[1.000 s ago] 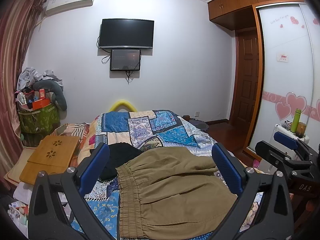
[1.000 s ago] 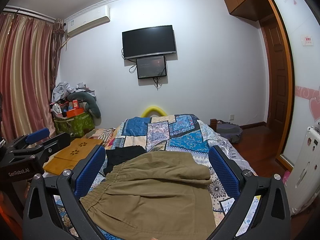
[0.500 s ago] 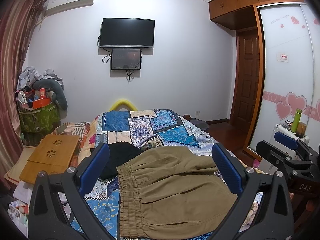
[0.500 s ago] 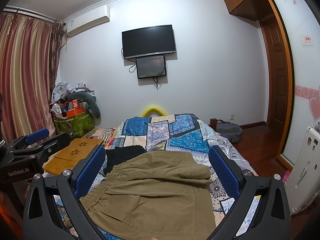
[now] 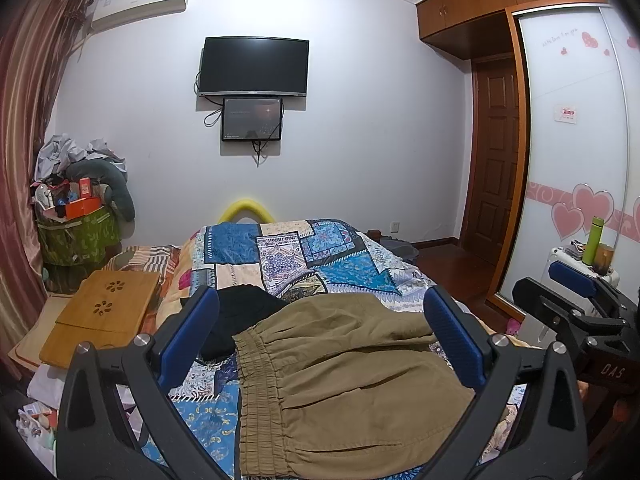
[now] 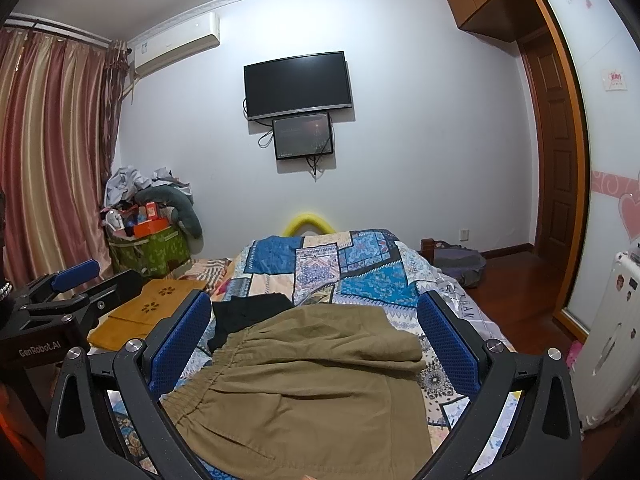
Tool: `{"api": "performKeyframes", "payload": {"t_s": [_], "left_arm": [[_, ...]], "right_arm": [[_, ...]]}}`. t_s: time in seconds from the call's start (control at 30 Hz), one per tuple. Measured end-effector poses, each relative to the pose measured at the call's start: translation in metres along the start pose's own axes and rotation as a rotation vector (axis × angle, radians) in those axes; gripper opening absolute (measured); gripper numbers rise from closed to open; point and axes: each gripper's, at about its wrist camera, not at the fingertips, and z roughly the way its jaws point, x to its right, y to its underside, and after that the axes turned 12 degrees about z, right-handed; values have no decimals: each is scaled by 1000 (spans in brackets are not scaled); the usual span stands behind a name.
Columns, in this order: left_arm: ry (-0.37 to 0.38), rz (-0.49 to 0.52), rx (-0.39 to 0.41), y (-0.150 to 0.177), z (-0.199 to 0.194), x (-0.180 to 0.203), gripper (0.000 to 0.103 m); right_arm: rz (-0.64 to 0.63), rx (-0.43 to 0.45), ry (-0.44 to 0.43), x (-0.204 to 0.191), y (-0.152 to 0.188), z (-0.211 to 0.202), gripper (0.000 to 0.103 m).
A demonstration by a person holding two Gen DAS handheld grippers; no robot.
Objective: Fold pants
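Note:
Olive-brown pants (image 5: pixel 352 380) lie on the patchwork bedspread (image 5: pixel 304 252), elastic waistband to the left; they also show in the right wrist view (image 6: pixel 304 384). My left gripper (image 5: pixel 320 336) is open and empty, held above the pants with its blue pads apart. My right gripper (image 6: pixel 314 336) is open and empty too, above the same pants. Each gripper shows in the other's view: the right one (image 5: pixel 580 308) at the right edge, the left one (image 6: pixel 60 292) at the left.
A black garment (image 5: pixel 240 316) lies beside the waistband. A bamboo lap desk (image 5: pixel 104 308) sits left of the bed. A green basket of clutter (image 5: pixel 76 228) stands by the curtain. A white unit with a green bottle (image 5: pixel 596 236) stands at the right.

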Motion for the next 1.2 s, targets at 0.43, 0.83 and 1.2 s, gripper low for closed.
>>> {"api": "performKeyframes", "payload": {"t_s": [0.43,0.83,1.2], "left_arm": [[1,-10,-145,2,76,-14,103],[33,-90,-473,53,205,-52,93],[114,-159,-782,123,266,-72,92]], "right_arm": [[27,-120,45,39,10,60,102],[59,-379,193,125,47,129,102],[82,-643,169,162,86,185,83]]}}
